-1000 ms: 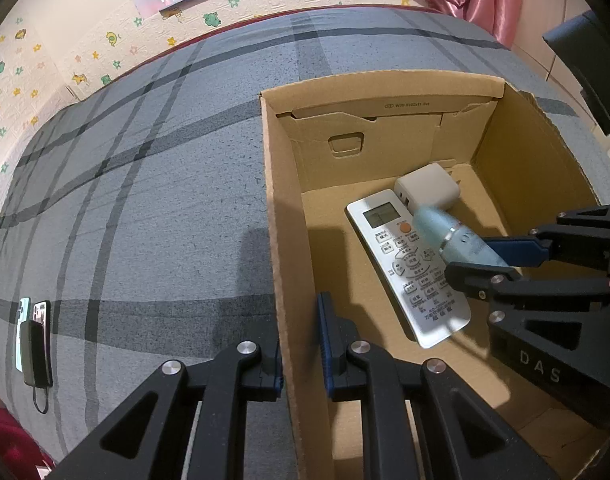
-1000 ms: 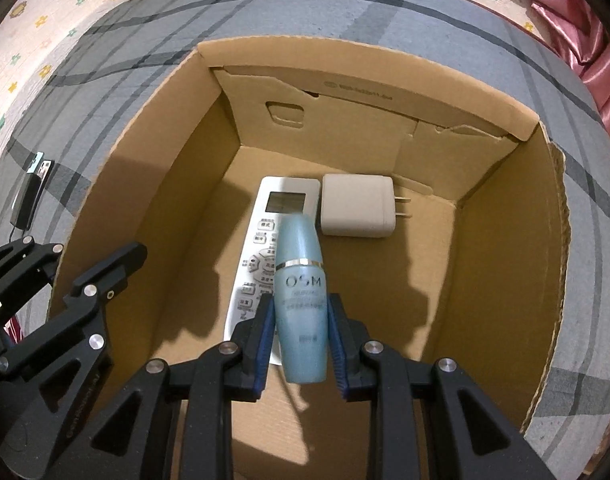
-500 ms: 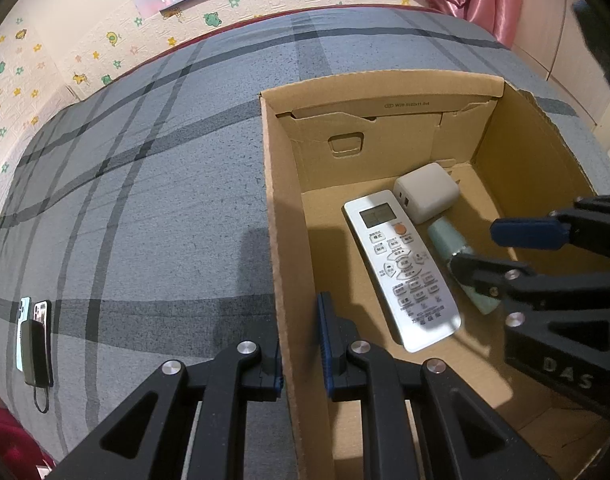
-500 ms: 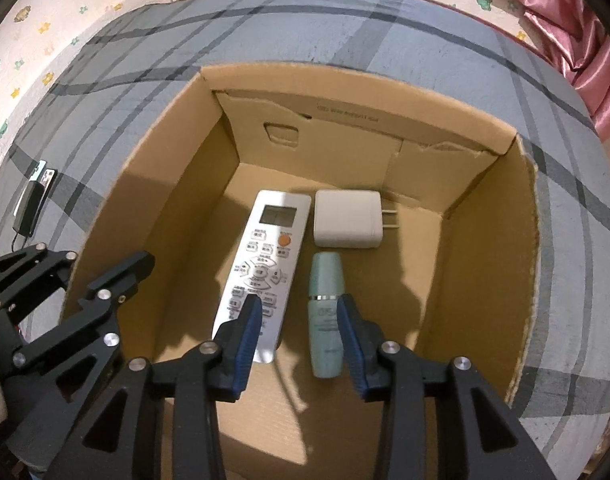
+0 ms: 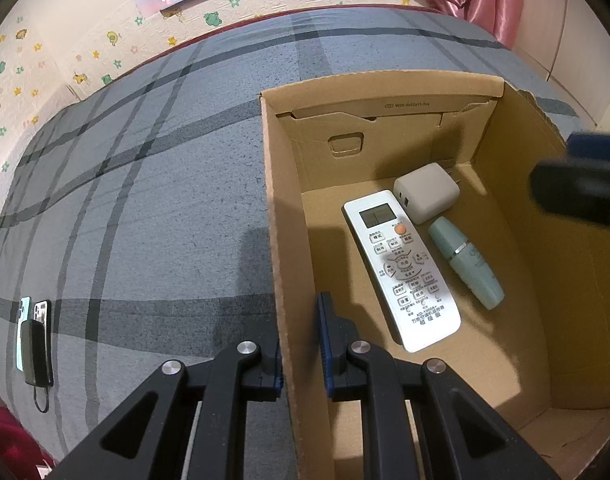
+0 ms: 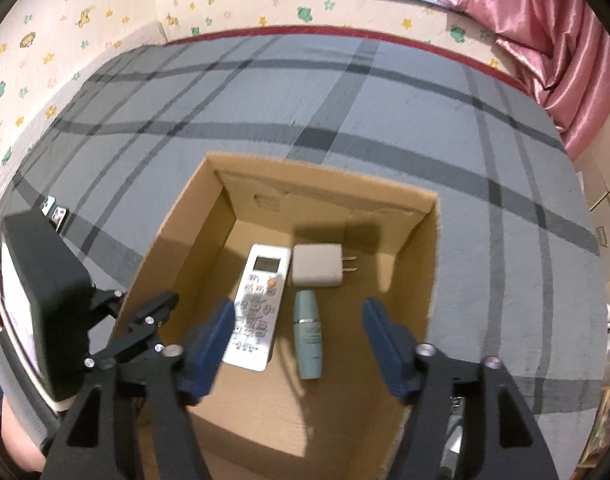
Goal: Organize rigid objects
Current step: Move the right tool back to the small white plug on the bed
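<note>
**Bottle dropped in box, right claw clearing out**

Bedroom scene: grey plaid bed (image 6: 385, 92) carries an open cardboard box (image 5: 281, 240). On the box floor lie three things: remote (image 5: 401, 268) nearest the left wall, white charger (image 5: 427, 192) toward the far wall, teal bottle (image 5: 467, 264) just right of the remote, on its side, cap toward the charger. Bottle appears to touch neither neighbour, gap to the charger is thin.

Left gripper (image 5: 301, 344) is clamped tight on the box's left wall, one pad each side, steadying it. Right gripper (image 6: 297, 340) hovers above the box, jaws opening wide, nothing between them; the bottle sits well below.

Step looks like release done, retreat under way. Phones (image 5: 35, 340) lie at the bed's near-left edge, well apart from the box. Next move probably calls for lifting the right gripper over the rim and finding another item, maybe the phones.
</note>
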### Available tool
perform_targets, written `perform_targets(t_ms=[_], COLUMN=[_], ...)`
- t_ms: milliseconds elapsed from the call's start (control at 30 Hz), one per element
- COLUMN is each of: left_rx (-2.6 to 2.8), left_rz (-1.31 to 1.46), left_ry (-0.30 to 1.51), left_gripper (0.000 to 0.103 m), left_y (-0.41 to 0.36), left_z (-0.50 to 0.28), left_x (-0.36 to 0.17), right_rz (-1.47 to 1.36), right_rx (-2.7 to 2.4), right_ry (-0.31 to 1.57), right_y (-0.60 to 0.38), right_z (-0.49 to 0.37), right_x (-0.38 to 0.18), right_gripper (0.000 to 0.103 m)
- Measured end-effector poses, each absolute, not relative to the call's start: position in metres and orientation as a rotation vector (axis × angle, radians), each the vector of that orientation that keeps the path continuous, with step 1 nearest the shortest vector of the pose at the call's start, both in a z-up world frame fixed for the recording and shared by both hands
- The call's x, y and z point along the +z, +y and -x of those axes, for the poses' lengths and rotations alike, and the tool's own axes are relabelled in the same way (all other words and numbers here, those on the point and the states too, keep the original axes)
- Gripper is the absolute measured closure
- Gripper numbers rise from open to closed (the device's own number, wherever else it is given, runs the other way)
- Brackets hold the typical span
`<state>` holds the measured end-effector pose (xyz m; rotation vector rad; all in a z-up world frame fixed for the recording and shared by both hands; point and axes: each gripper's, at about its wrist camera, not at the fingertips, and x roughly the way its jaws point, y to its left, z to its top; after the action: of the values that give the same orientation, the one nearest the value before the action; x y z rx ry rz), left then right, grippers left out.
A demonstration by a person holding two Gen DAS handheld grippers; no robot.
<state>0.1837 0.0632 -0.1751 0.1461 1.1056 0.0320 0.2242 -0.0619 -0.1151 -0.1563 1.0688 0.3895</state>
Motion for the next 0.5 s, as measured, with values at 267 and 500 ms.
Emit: perform_targets(t_ms=[267,500], left_rx=[0.033,0.036], left_rz=[-0.143,-0.151], left_ry=[1.107,1.107], left_gripper=[0.088,0.088], left_y=[0.062,0.062], left_z=[-0.184,-0.184], left_x=[-0.176,-0.175], right_rz=[0.135,0.105], right_rx=[0.338,0.281], right_ry=[1.017,0.989], right_y=[-0.088,-0.124], right_z=[-0.225,-0.223], right_x=[-0.096,-0.08], right_gripper=[0.0,0.0])
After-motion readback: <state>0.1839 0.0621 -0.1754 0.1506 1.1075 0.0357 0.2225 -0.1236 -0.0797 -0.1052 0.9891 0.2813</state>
